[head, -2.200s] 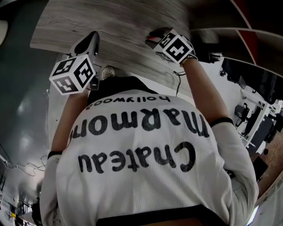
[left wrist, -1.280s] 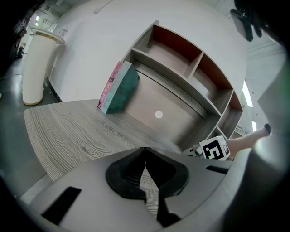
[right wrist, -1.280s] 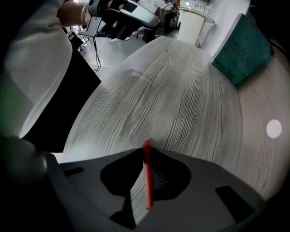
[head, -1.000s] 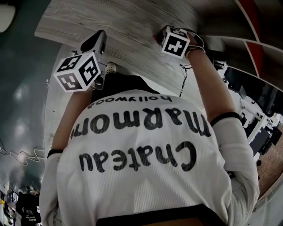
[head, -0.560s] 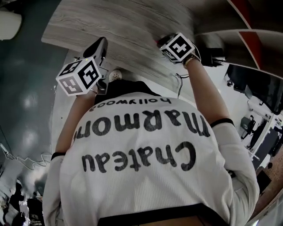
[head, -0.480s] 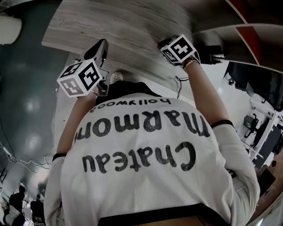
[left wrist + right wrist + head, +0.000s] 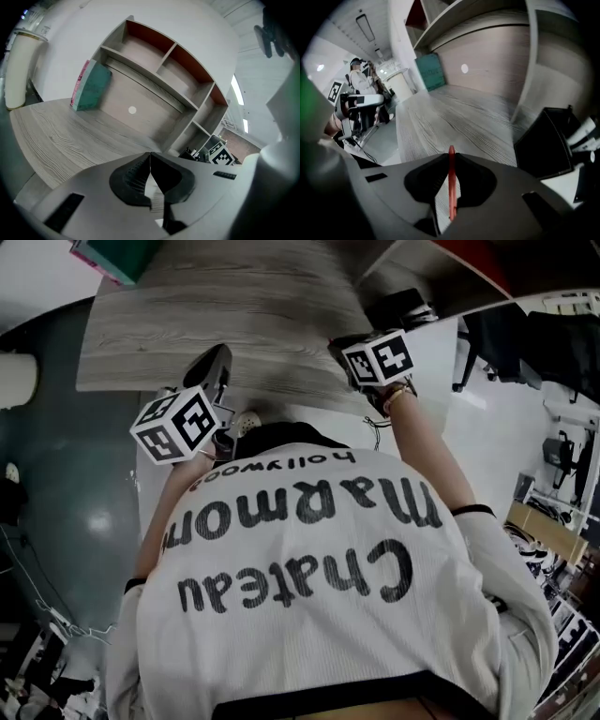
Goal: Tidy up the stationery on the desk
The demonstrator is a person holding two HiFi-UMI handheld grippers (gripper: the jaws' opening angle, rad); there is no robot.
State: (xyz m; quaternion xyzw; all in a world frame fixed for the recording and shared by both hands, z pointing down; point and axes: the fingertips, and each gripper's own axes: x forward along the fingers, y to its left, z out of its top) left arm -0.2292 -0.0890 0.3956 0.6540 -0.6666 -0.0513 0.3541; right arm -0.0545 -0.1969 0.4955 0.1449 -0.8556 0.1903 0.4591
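— Right gripper (image 7: 451, 153)?
— Pinching a thin red pen (image 7: 451, 187) edge-on between the pads, tip poking just past them, held above the tabletop (image 7: 440, 117).
— Handling?
— Probably light and stiff, smooth enough to swivel or slide in so narrow a pinch. Best taken mid-shaft, much as here; no call for a hard squeeze.
— Left gripper (image 7: 150, 157)?
— Pressed together, nothing between.
— Anything in one view and not another?
— Only in the right gripper view: the pen itself, plus a black holder (image 7: 543, 143) with white pens (image 7: 586, 129), near, to the right; a likely home for the red one. Only in the left gripper view: a teal box (image 7: 91, 86) leaning at the back of the tabletop, below the shelf unit (image 7: 159, 61). Head view: just both grippers over the near edge, pen hidden.
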